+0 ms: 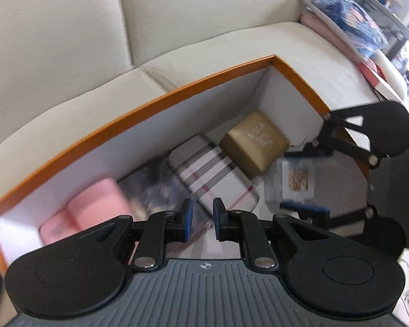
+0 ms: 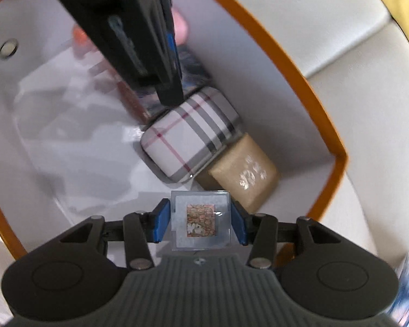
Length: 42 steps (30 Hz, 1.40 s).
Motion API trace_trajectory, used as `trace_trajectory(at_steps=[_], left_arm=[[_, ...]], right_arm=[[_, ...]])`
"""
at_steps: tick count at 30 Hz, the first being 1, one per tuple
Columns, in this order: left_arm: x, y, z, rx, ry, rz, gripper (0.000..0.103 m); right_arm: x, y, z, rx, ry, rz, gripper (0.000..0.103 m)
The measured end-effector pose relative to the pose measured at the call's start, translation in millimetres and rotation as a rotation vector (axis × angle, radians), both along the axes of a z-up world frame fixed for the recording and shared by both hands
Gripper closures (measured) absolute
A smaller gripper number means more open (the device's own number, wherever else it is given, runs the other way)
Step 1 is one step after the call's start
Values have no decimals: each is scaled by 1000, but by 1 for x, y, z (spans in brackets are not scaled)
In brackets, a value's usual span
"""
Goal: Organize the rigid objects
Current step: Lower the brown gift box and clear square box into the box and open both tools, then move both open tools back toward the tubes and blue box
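An orange-rimmed white box point(image 1: 139, 106) sits on a cream sofa point(image 1: 68, 41). Along its far wall lie a pink case point(image 1: 95, 207), a dark patterned box point(image 1: 152, 188), a plaid case point(image 1: 212, 174) and a gold box point(image 1: 255, 141). My left gripper point(image 1: 201, 219) hovers over the plaid case, fingers narrowly apart and empty. My right gripper point(image 2: 200, 220) is shut on a small clear square case point(image 2: 200, 220) with a brown picture, held inside the orange-rimmed box point(image 2: 300, 87) beside the gold box point(image 2: 245, 171) and plaid case point(image 2: 191, 136). The clear case also shows in the left wrist view point(image 1: 294, 182).
A stack of pink and blue folded items point(image 1: 349, 24) lies on the sofa at the far right. The left gripper's body point(image 2: 131, 32) hangs over the box's middle in the right wrist view. The box floor left of the plaid case is bare white point(image 2: 68, 136).
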<state>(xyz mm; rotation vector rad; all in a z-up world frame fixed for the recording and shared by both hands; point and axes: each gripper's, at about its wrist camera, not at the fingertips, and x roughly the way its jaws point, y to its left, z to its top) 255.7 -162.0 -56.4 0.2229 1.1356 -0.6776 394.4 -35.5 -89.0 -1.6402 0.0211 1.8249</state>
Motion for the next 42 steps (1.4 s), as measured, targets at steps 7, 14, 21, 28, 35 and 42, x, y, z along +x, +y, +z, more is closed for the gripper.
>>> trace_trajectory(at_steps=[7,14,21,28,35,42], left_arm=[[-23,19,4,8,-20,67,86],[-33,29,10,-2,-22,97,86],[-43,40,18,-6,-37,111,83],[-50,50,27,-24,-51,148,81],[-61,59,39,-69,-60,175,80],[-79,68,52,-114,-93,256,79]], right_arm=[[-7,3,-6,31,-98,257,54],[-17,3,-7,9,-185,408,53],[-14,6,-13,27,-232,377,51],[-18,3,-3,57,-237,351,31],[-14,1,21,61,-173,252,18],[0,-26,43,189,-37,-70,13]])
